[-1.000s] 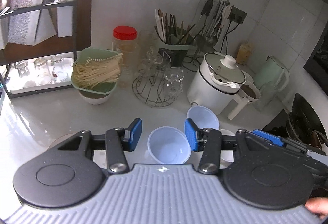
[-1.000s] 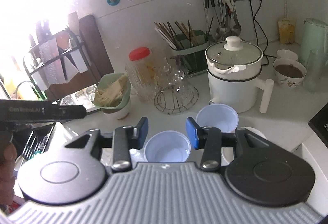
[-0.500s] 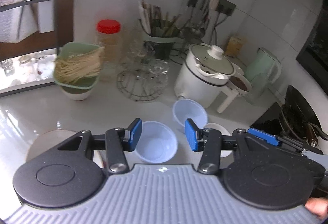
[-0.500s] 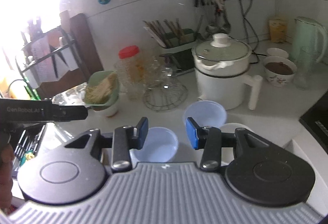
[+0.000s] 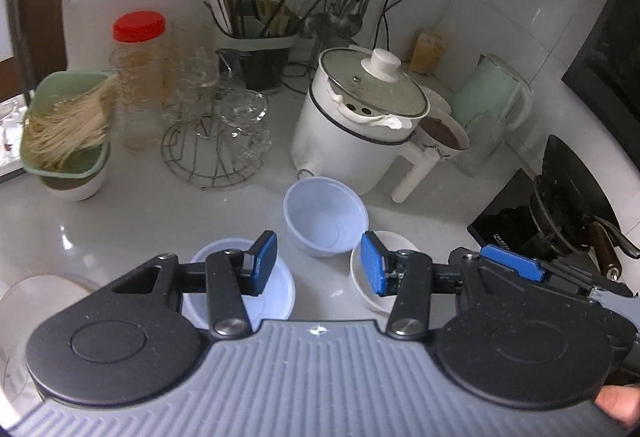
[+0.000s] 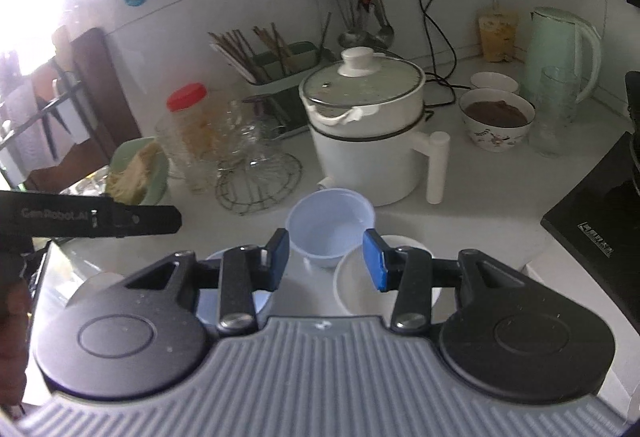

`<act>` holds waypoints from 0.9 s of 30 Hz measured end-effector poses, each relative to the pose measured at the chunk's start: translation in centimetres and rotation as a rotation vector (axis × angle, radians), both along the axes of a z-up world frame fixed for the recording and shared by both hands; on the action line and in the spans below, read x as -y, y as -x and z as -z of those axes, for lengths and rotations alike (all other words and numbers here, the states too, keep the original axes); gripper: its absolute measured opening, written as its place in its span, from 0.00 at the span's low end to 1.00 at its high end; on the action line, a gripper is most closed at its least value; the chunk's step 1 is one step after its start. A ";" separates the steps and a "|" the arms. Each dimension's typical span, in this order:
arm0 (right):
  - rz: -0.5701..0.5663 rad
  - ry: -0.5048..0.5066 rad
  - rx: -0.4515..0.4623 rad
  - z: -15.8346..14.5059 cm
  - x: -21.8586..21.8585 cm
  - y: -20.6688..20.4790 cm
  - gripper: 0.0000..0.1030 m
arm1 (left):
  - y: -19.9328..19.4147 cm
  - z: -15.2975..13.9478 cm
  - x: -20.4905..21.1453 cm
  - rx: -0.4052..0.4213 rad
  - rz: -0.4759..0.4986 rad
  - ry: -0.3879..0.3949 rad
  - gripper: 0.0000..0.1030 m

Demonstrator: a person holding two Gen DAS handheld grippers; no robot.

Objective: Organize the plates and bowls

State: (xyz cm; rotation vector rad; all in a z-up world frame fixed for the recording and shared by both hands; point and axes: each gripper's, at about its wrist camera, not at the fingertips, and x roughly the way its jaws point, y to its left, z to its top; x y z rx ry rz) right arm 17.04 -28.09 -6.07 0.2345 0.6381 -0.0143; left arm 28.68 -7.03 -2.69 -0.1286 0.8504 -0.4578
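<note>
Three bowls stand close together on the white counter (image 5: pixel 160 205). A pale blue bowl (image 5: pixel 326 221) sits just beyond my left gripper (image 5: pixel 318 263), which is open and empty. A second pale blue bowl (image 5: pixel 276 297) lies under its left finger, and a white bowl (image 5: pixel 366 291) lies under its right finger. A pale plate (image 5: pixel 36 293) shows at the lower left. In the right wrist view my right gripper (image 6: pixel 326 259) is open and empty, just short of the far blue bowl (image 6: pixel 330 229), with the white bowl (image 6: pixel 358 291) below its right finger. The left gripper (image 6: pixel 168 223) reaches in from the left.
A white electric pot (image 5: pixel 352 133) with a side handle stands right behind the bowls. Left of it are a wire rack of glasses (image 5: pixel 216 141), a red-lidded jar (image 5: pixel 138 77) and a green basket of noodles (image 5: pixel 64 133). A bowl of brown food (image 5: pixel 444 133), a green kettle (image 5: pixel 492 101) and a black stove (image 5: pixel 560 213) are on the right.
Both grippers have moved right and lower. The near blue bowl has slid from between the fingers to under the left finger; the far blue bowl now sits ahead of the gap. Openings unchanged.
</note>
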 end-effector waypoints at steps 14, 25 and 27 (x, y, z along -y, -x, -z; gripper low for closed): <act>0.042 -0.063 -0.090 3.3 3.1 -5.3 0.43 | -7.6 4.1 3.1 -0.099 0.024 -0.054 0.58; 0.153 -0.132 -0.158 6.4 6.1 -8.9 0.78 | -12.6 7.8 4.2 -0.180 0.048 -0.053 0.70; 0.152 -0.144 -0.162 6.9 6.3 -9.7 0.78 | -13.3 8.3 4.4 -0.187 0.054 -0.057 0.70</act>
